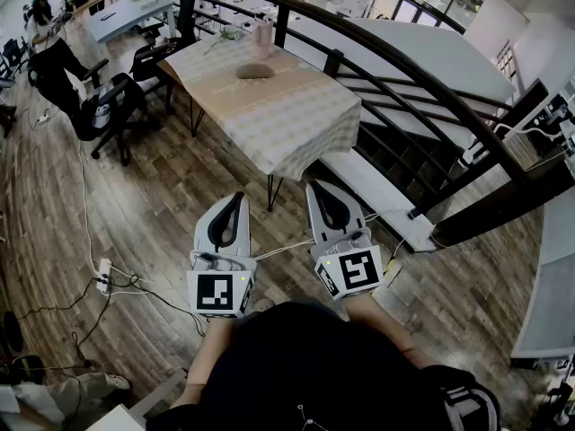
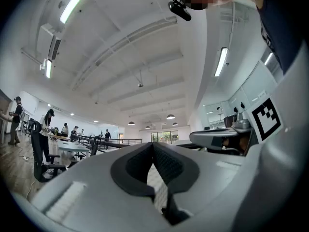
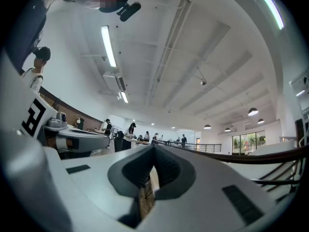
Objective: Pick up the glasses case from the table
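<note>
The glasses case, a brown oval, lies on the far half of a table with a checked cloth. Both grippers are held low over the wooden floor, well short of the table's near edge and pointing toward it. My left gripper is shut with nothing in it; in the left gripper view its jaws meet at the tips. My right gripper is shut and empty too, its jaws together in the right gripper view. Neither gripper view shows the case.
A pink container and a small plant stand at the table's far end. A black railing curves along the right. Office chairs and a person are at the left. A power strip with cables lies on the floor.
</note>
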`<state>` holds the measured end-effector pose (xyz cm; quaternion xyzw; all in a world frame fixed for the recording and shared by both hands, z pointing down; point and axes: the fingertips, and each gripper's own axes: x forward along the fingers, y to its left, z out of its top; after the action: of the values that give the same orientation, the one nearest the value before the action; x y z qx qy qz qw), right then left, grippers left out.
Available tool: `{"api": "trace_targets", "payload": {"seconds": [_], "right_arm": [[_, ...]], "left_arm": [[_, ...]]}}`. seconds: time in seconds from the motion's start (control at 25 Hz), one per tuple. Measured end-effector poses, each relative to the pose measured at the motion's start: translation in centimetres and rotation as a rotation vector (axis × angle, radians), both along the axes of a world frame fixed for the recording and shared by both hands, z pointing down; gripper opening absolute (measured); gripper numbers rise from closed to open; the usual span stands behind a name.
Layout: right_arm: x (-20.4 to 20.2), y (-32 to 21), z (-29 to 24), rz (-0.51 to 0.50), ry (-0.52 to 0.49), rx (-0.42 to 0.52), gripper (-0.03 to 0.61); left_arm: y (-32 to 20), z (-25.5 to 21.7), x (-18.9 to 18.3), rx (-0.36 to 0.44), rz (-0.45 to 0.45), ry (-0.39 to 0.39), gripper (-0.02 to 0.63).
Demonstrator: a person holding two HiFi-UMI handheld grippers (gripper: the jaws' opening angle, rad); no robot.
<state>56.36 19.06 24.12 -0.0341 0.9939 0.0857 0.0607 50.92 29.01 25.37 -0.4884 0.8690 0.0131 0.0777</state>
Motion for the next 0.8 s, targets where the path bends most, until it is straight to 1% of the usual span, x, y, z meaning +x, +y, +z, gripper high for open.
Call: {"api": "trace_targets", "payload": {"seconds": [0.12, 0.24, 0.36, 0.44, 0.48, 0.56, 0.6, 0.68, 0.8], "right_arm": [[-0.4, 0.2, -0.1, -0.015, -0.006, -0.007, 0.008], [-0.7, 1.0, 0.4, -0.051, 0.015, -0.025, 0.009], [-0.8, 1.9, 1.3, -0.067, 0.051, -0.005, 0.011], [-0.8, 1.9, 2.1, -0.069, 0.071, -0.009, 0.015], [-0.8, 1.6, 2.4, -0.065, 0.078, -0.016, 0.028], [-1.1, 0.9, 3.0, -0.054, 0.090, -0.028, 0.100], [-1.4, 0.7, 3.1, -0.051, 0.094, -0.031, 0.107], [-2.1, 0.2, 3.3, -0.053, 0.094, -0.039, 0.110], [-4.2, -0.4, 3.4, -0.067, 0.082, -0.045, 0.111]], "left_arm": [[0.0, -0.8, 0.2, -0.009, 0.012, -0.029, 0.011], [0.5, -1.3, 0.2, -0.004, 0.009, -0.049, 0.011], [1.2, -0.7, -0.3, 0.017, 0.002, -0.011, 0.011], [1.2, 0.1, -0.6, 0.017, 0.004, 0.013, 0.011], [1.0, 0.5, -0.6, 0.013, 0.011, 0.020, 0.011], [0.4, 1.1, -0.7, 0.005, 0.030, 0.032, 0.011], [0.1, 1.4, -0.8, 0.001, 0.036, 0.038, 0.011], [-0.3, 1.8, -1.5, -0.008, 0.035, 0.044, 0.011], [-0.8, 1.9, -3.6, -0.015, 0.016, 0.037, 0.011]]}}
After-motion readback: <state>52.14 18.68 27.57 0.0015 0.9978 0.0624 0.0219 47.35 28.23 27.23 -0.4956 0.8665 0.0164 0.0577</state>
